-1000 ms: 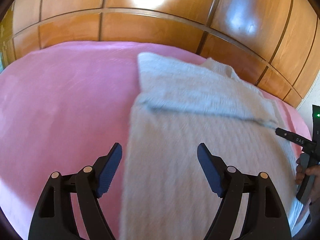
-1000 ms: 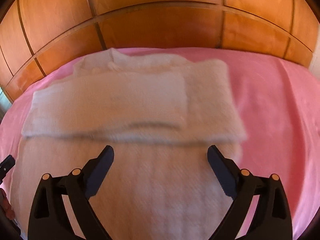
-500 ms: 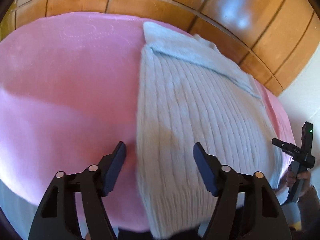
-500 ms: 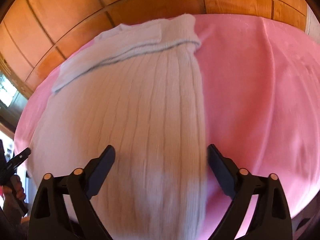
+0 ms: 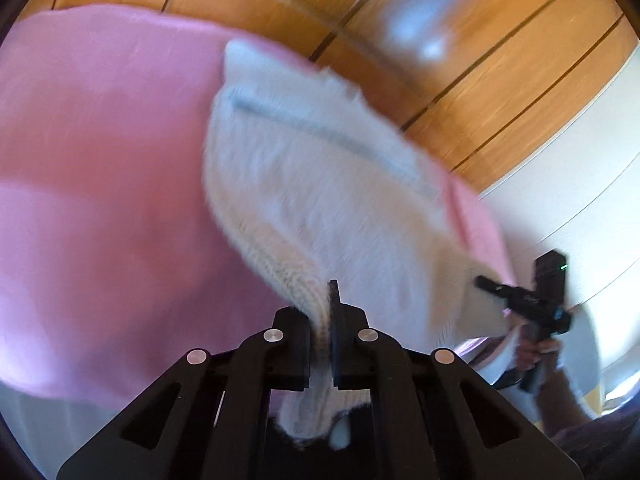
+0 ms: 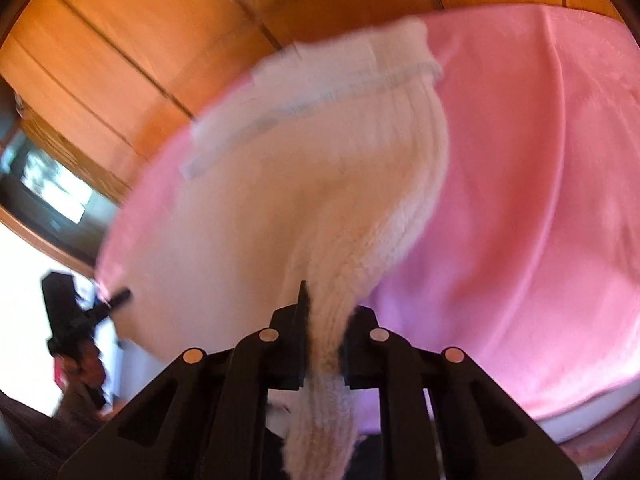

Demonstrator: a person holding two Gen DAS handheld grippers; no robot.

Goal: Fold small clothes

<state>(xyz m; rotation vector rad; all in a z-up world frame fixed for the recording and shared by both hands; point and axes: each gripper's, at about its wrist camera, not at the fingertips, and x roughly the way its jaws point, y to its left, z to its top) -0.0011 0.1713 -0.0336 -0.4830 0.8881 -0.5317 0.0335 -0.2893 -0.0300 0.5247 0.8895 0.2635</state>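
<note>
Wooden wall [image 5: 500, 92]: panelled, behind the bed's far edge.
Bed [image 5: 100, 184]: pink cover, carrying the sweater.
Sweater [image 5: 320, 200]: cream ribbed knit, far part lying on the bed, near hem raised off the near edge.
My left gripper [image 5: 322, 344]: pinching the hem's left corner.
My right gripper [image 6: 326, 344]: clamped on the hem's right corner.

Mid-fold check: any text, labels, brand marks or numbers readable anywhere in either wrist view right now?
Nothing legible.
Right claw: faint pale marking on its body in the left wrist view, too blurred to read.
White sweater: no tag or print shows.
Pink blanket: plain, no writing.
Left claw: bare black, no markings.
</note>
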